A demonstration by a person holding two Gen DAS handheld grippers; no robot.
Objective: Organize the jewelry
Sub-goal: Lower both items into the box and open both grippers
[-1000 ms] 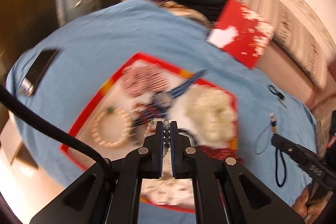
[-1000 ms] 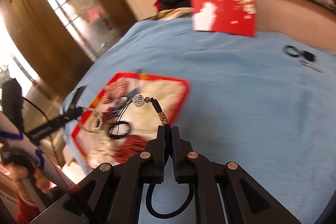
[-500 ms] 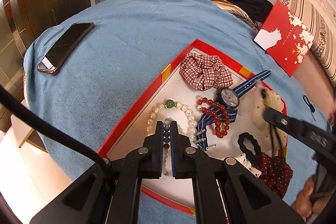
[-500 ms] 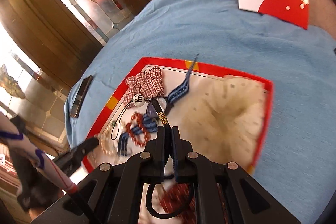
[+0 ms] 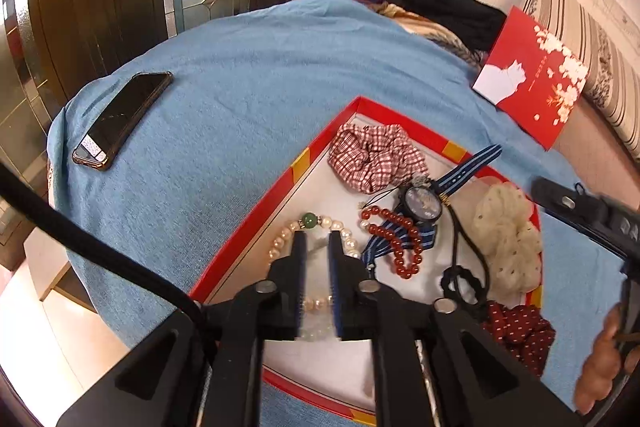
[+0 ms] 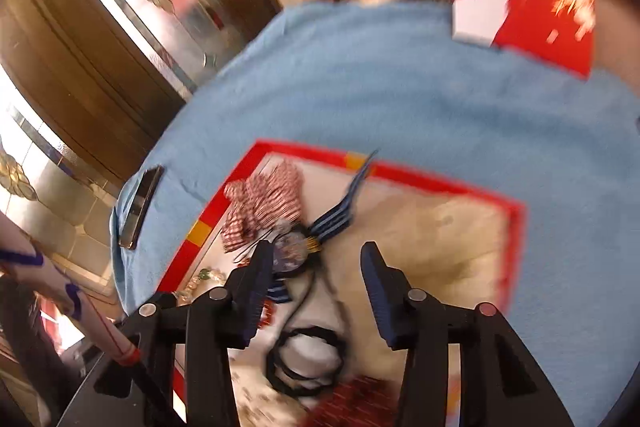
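A red-rimmed tray (image 5: 280,195) on the blue cloth holds jewelry: a pearl bracelet with a green bead (image 5: 310,223), red beads (image 5: 396,227), a blue-strapped watch (image 5: 422,205), a plaid scrunchie (image 5: 376,157), a cream scrunchie (image 5: 506,235), a dark red scrunchie (image 5: 520,331) and a black cord charm (image 5: 460,267). My left gripper (image 5: 317,239) hangs over the pearl bracelet, jaws slightly apart and empty. My right gripper (image 6: 316,263) is wide open over the tray (image 6: 516,223), with the black cord (image 6: 304,355) lying below it beside the watch (image 6: 292,251).
A black phone (image 5: 120,119) lies on the blue cloth (image 5: 240,75) left of the tray. A red card with a white cat (image 5: 532,79) leans at the back right by a pile of dark clothes (image 5: 432,3). A wooden glass-panelled door stands behind.
My right gripper carried the black cord charm over the tray, opened and let it drop there. My left gripper opened, leaving the bracelet of pale beads it held in the tray.
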